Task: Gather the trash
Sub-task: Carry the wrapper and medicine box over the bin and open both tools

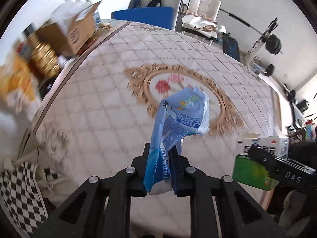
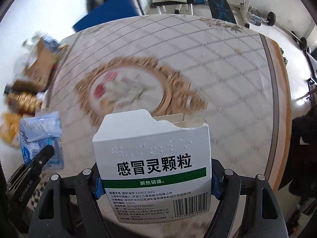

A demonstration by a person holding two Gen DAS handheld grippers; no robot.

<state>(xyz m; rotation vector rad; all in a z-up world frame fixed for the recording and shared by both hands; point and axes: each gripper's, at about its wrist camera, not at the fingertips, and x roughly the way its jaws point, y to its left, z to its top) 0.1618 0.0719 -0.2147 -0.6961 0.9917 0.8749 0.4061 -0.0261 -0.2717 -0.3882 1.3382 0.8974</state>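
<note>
Left gripper (image 1: 161,170) is pinched tight on the blue wrapper (image 1: 178,123) flopping loose ahead of its tips, right gripper (image 2: 154,182) clamps the torn medicine box (image 2: 152,164) widthwise, and that limp wrapper could slip free mid-carry.

A round tabletop (image 1: 103,91) wears a pale quilted cloth with a grid pattern and a gold oval wreath (image 1: 223,107) around red flowers at its middle. Beyond its far edge stand white walls (image 1: 247,2), two pale padded chairs (image 1: 206,6), a blue board (image 1: 142,15) and a weight rack with dark dumbbells (image 1: 274,44). To the left sit a blurred cardboard box (image 1: 77,29) and gold tins (image 1: 44,59), and daylight fills the room.
</note>
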